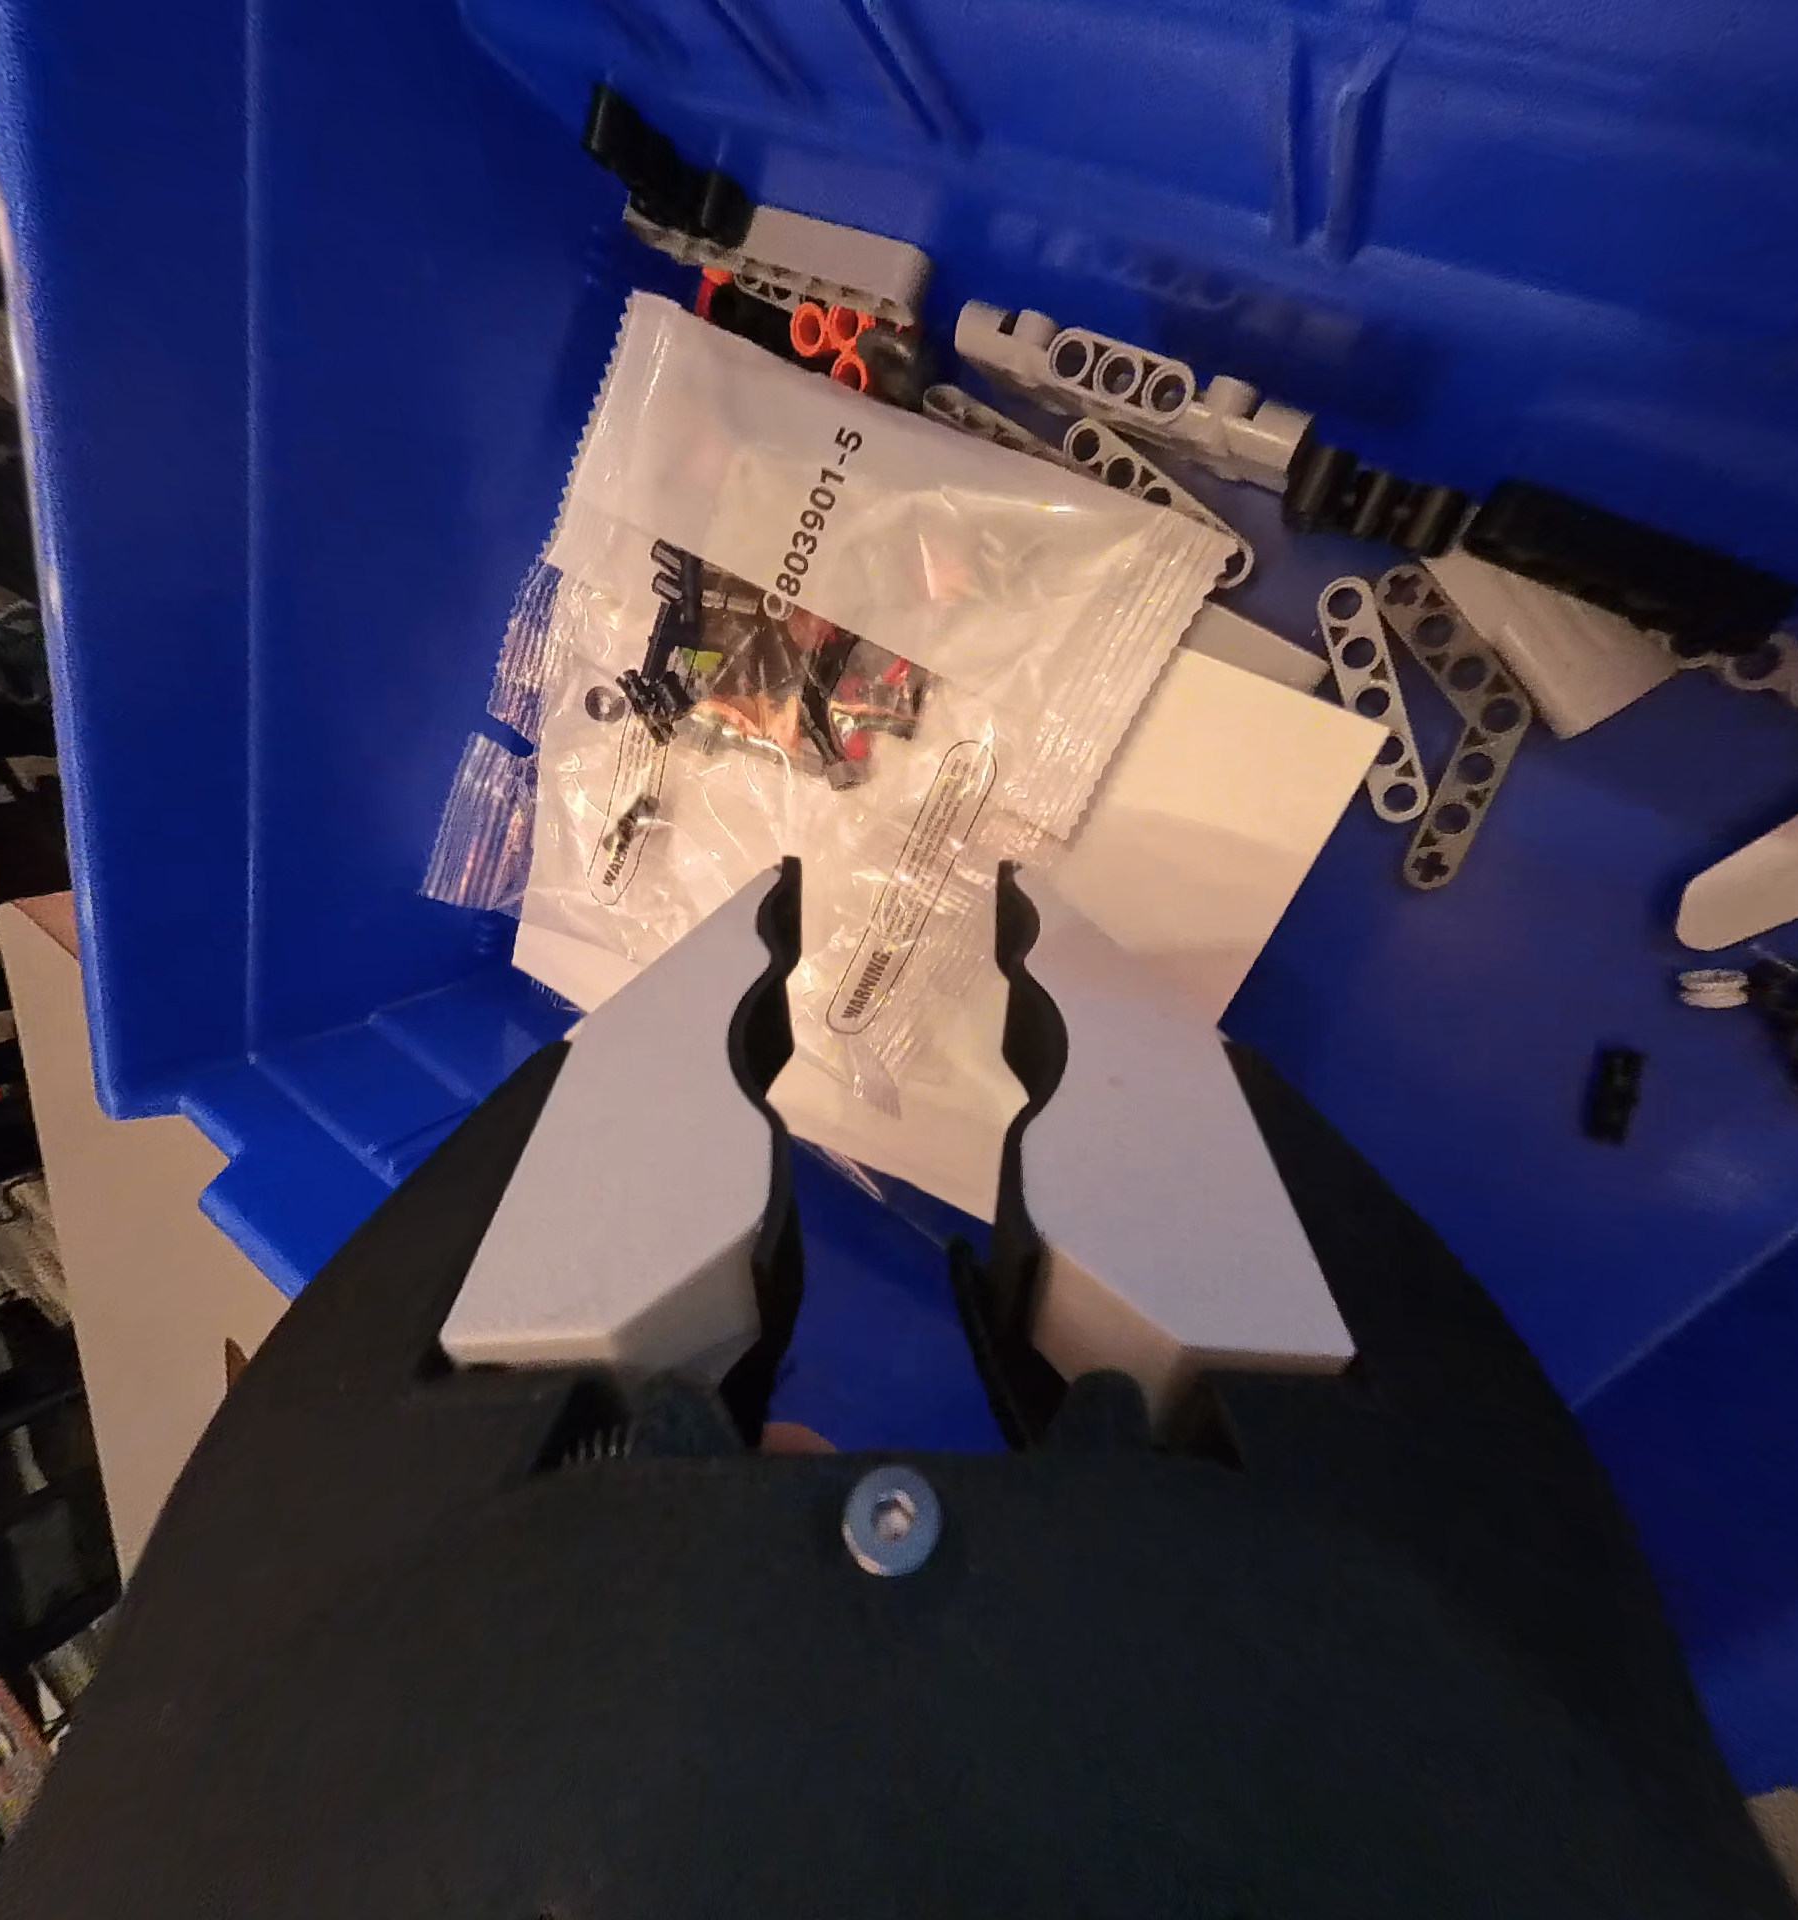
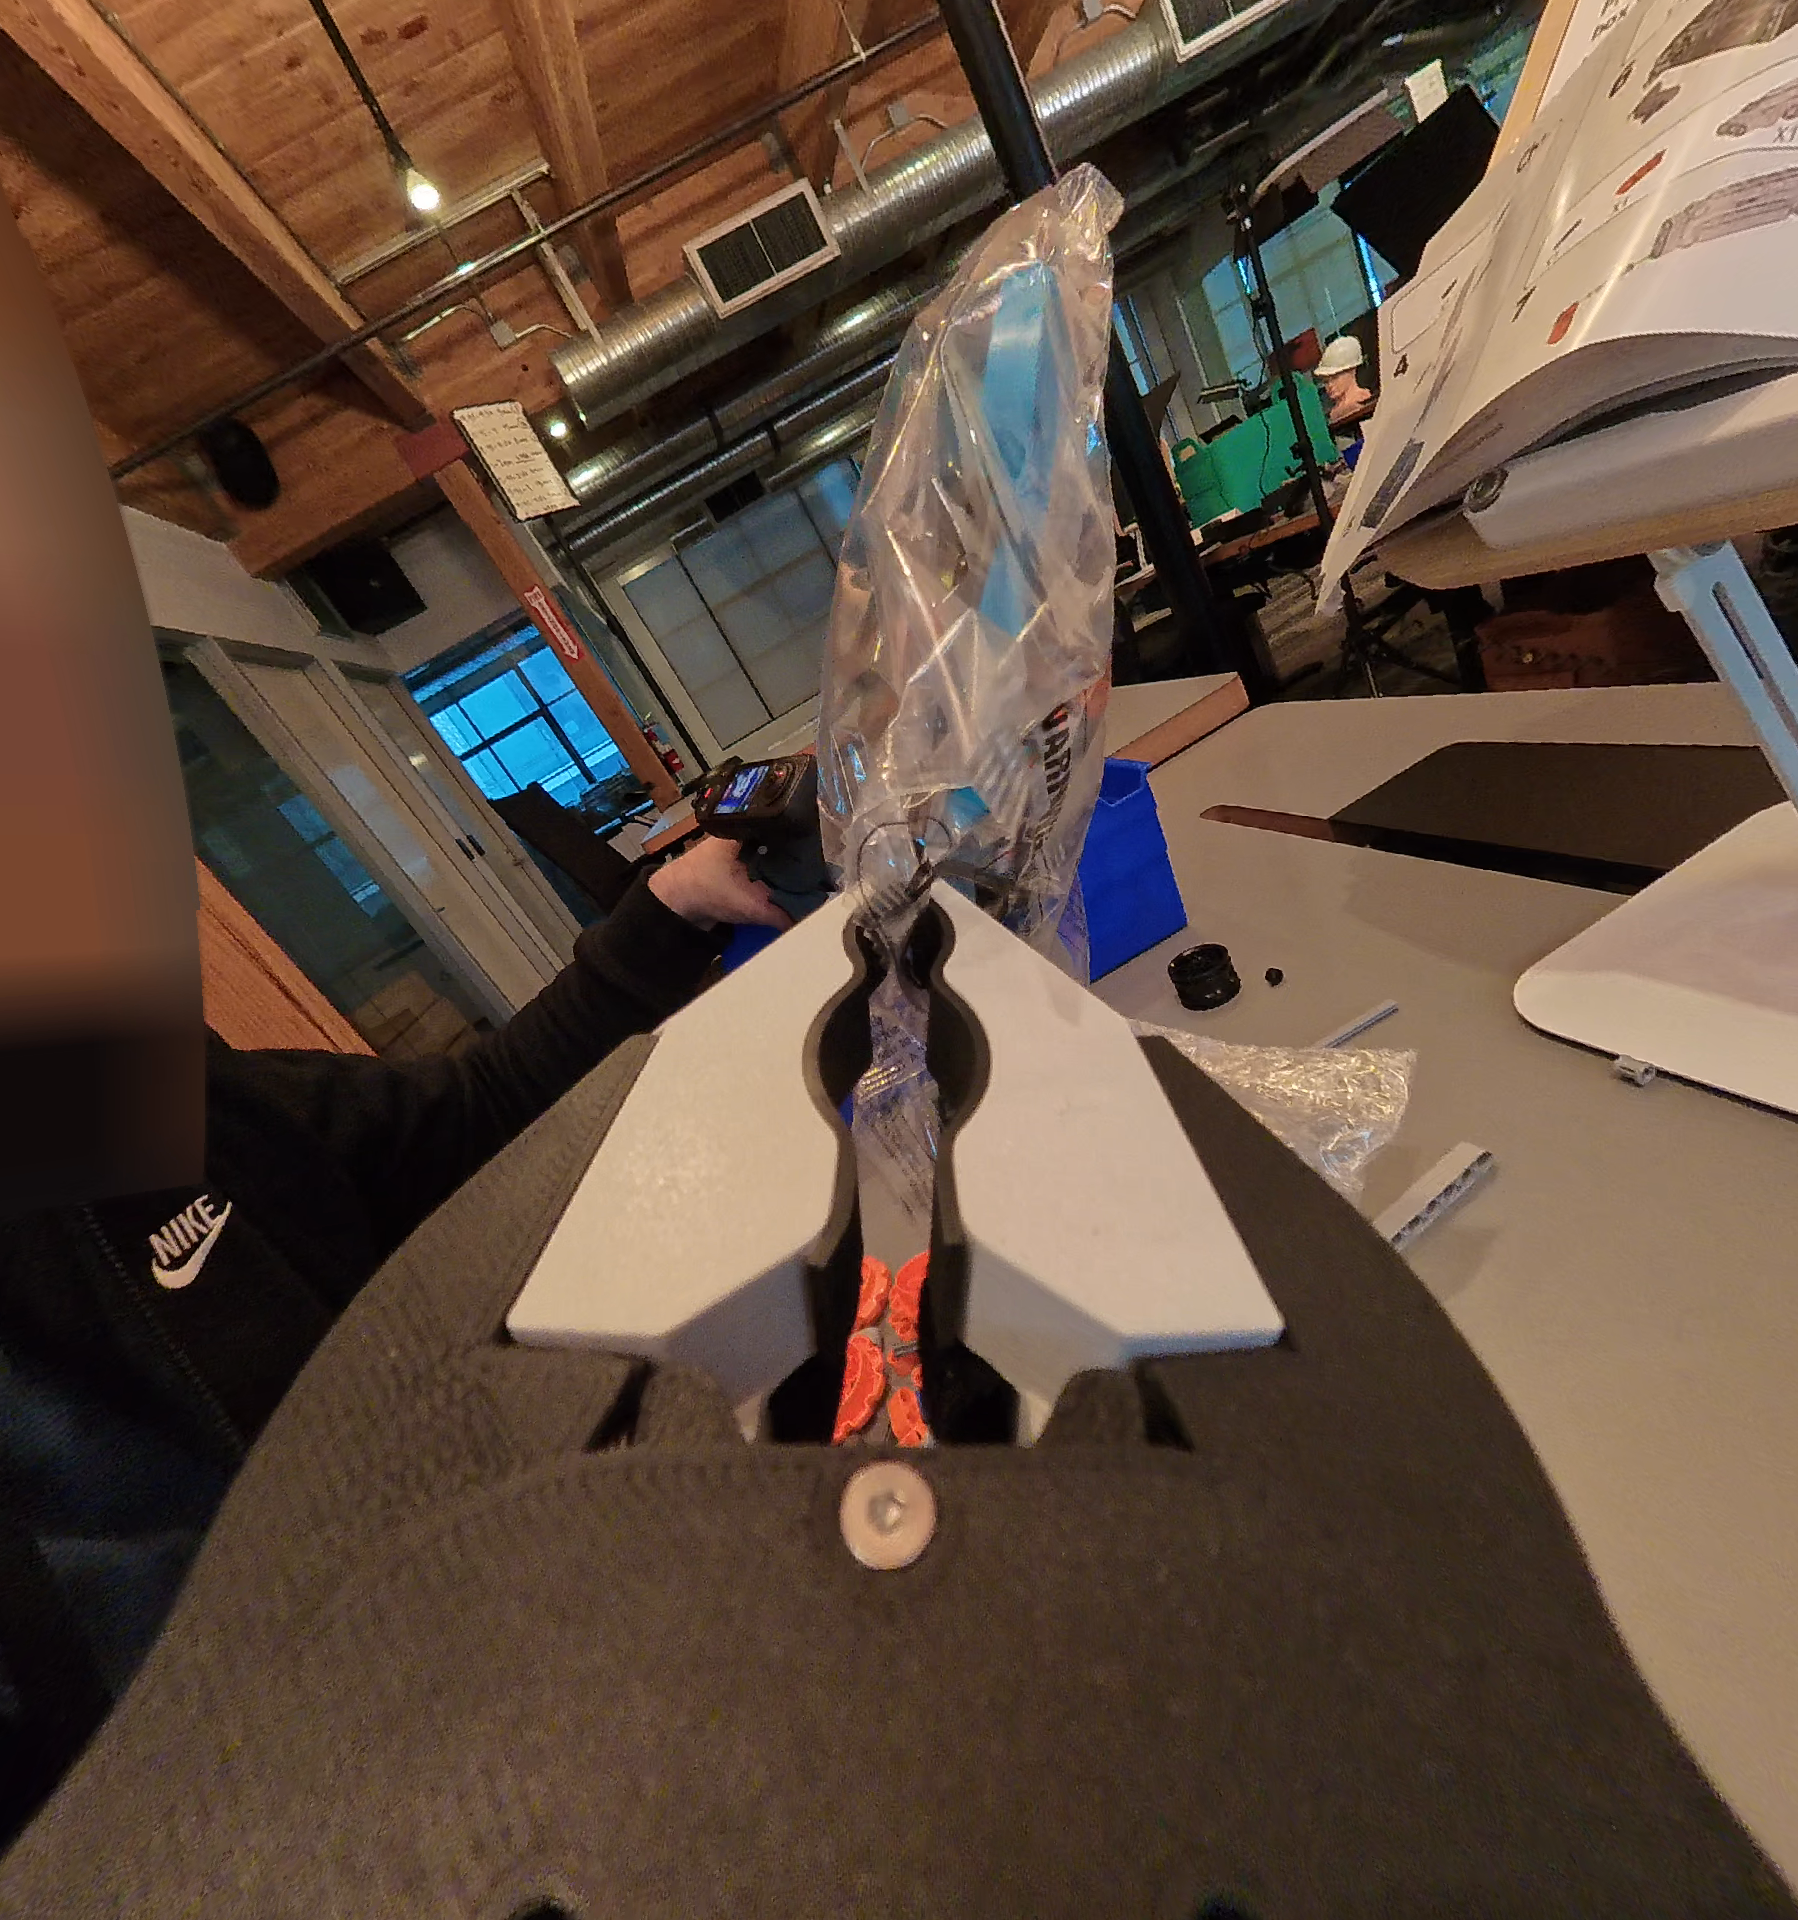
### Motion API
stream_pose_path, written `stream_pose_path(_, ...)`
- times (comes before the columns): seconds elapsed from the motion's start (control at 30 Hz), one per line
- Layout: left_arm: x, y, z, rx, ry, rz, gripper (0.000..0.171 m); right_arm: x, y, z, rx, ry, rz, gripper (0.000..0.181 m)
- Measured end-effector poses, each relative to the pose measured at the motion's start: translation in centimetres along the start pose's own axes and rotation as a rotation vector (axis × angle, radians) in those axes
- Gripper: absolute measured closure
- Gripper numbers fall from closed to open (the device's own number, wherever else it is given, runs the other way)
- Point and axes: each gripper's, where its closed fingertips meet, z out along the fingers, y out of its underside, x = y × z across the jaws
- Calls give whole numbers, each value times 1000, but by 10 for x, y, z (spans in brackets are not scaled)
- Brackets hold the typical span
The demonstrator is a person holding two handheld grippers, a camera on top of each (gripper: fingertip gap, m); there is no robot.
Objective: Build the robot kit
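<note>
My left gripper [image 1: 897,871] is open and empty, held over a blue bin [image 1: 282,582]. Just past its fingertips lies a clear plastic bag [image 1: 833,665] of small dark and red parts, on top of a white flat panel [image 1: 1196,831]. My right gripper [image 2: 900,914] is shut on a clear plastic bag [image 2: 968,582] with blue pieces inside; the bag stands up above the fingers. Orange pieces [image 2: 879,1351] show low between the fingers. The left gripper's handle [image 2: 760,800], held in a hand, shows far off in the right wrist view beside the blue bin [image 2: 1129,873].
Grey holed beams [image 1: 1435,686], white panels [image 1: 1560,644] and black parts [image 1: 1394,499] lie on the bin floor to the right. On the grey table [image 2: 1601,1351] are an empty crumpled bag [image 2: 1310,1091], a black ring [image 2: 1203,977] and a white stand [image 2: 1726,956] holding an open booklet [image 2: 1643,239]. About 40 centimeters separates my left fingertips from my right.
</note>
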Motion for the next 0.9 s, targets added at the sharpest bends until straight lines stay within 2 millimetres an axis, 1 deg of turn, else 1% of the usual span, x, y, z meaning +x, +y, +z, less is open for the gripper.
stream_pose_path(0.17,10,-3,2,-13,41,34,131,1,1,0,-5,0,-2,181)
stream_pose_path(0.2,12,-4,3,-17,50,34,128,1,2,0,-6,1,-2,181)
stream_pose_path(0.27,16,-4,6,-23,68,35,117,0,2,0,-4,-3,0,181)
stream_pose_path(0.4,26,-7,2,-12,119,16,113,0,2,1,-10,-2,-7,181)
stream_pose_path(0.5,31,-1,2,-47,152,-10,107,0,3,1,-10,-1,-6,181)
stream_pose_path(0.53,31,0,3,-56,150,-15,108,0,3,1,-10,-2,-5,181)
stream_pose_path(0.57,30,1,5,-62,145,-21,112,0,3,1,-12,-2,-6,181)
stream_pose_path(0.63,30,1,6,-64,140,-27,125,0,4,2,-15,0,-11,181)
stream_pose_path(0.67,30,1,6,-68,137,-28,135,0,4,1,-15,1,-13,181)
stream_pose_path(0.7,31,1,6,-64,138,-25,154,0,4,1,-16,2,-14,181)
stream_pose_path(0.73,31,-1,6,-57,136,-14,159,1,4,1,-16,4,-15,181)
stream_pose_path(0.77,31,-2,6,-52,129,-8,168,1,3,1,-15,5,-15,181)
stream_pose_path(0.83,29,-4,6,-45,115,-4,171,2,3,0,-15,6,-14,181)
stream_pose_path(0.9,26,-7,1,-19,101,-10,171,2,3,0,-16,6,-15,181)
